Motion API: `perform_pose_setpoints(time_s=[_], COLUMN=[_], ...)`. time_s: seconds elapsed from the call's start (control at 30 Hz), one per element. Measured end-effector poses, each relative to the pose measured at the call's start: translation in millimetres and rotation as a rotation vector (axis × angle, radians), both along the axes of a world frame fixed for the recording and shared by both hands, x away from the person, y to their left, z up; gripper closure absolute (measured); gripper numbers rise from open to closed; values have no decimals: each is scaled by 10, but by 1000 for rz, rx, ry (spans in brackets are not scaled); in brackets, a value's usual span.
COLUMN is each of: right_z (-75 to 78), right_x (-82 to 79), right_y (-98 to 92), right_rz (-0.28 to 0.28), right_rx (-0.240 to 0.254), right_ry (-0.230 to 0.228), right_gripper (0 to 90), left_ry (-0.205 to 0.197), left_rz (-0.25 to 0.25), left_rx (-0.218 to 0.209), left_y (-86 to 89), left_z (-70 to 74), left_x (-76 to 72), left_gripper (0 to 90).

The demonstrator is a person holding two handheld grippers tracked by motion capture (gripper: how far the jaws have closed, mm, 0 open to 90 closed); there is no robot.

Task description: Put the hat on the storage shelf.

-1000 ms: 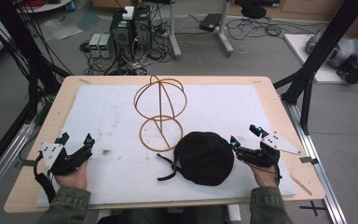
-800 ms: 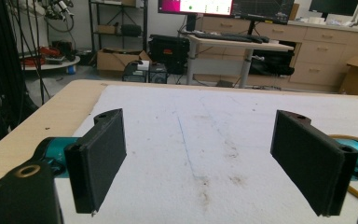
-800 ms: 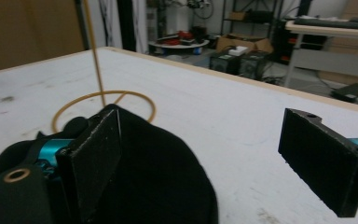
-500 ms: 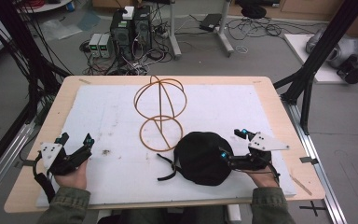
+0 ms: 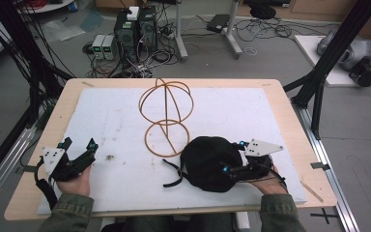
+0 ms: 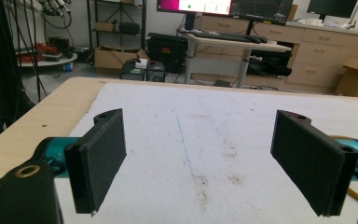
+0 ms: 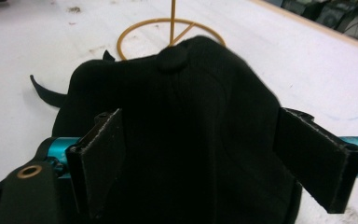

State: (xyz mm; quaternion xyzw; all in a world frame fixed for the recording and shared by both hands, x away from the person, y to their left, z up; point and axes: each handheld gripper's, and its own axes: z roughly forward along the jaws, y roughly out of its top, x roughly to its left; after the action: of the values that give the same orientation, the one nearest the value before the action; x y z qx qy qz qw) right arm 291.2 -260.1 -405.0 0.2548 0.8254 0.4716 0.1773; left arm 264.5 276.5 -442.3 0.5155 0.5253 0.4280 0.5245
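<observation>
A black cap (image 5: 207, 163) lies on the white mat (image 5: 251, 116) covering the surface (image 5: 290, 121), toward the near edge at about five o'clock from the mat's centre. Its strap trails off at eight o'clock. A wooden hoop stand (image 5: 166, 116) rises just beyond the cap at eleven o'clock, its base ring close beside the crown.

The right gripper (image 5: 234, 157) sits at the cap's three o'clock side, jaws spread wide to either side of the fabric and just now narrowing a little, pads not pressing it. In the right gripper view the cap (image 7: 177, 130) lies between the jaws.

The left gripper (image 5: 79, 144) rests at eight o'clock on the mat, jaws spread, with nothing between them.
</observation>
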Motion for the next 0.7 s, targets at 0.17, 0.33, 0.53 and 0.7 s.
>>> perform_pose_setpoints(time_s=[0.17,0.33,0.53,0.7], right_z=[-21,-15,-7,-15], right_x=[30,37,37,43], right_y=[-3,-39,-95,-128], right_rz=[24,19,-26,-35], right_rx=[-18,-17,-11,4], right_ry=[99,135,123,123], right_gripper=[343,719,875,876], left_ry=[2,0,1,1], left_rz=[-1,1,-1,-1], left_rx=[0,-1,-2,-3], left_y=[2,-4,-5,-4], left_z=[0,-2,-2,-3], left_x=[0,4,5,6], left_gripper=[183,183,183,183])
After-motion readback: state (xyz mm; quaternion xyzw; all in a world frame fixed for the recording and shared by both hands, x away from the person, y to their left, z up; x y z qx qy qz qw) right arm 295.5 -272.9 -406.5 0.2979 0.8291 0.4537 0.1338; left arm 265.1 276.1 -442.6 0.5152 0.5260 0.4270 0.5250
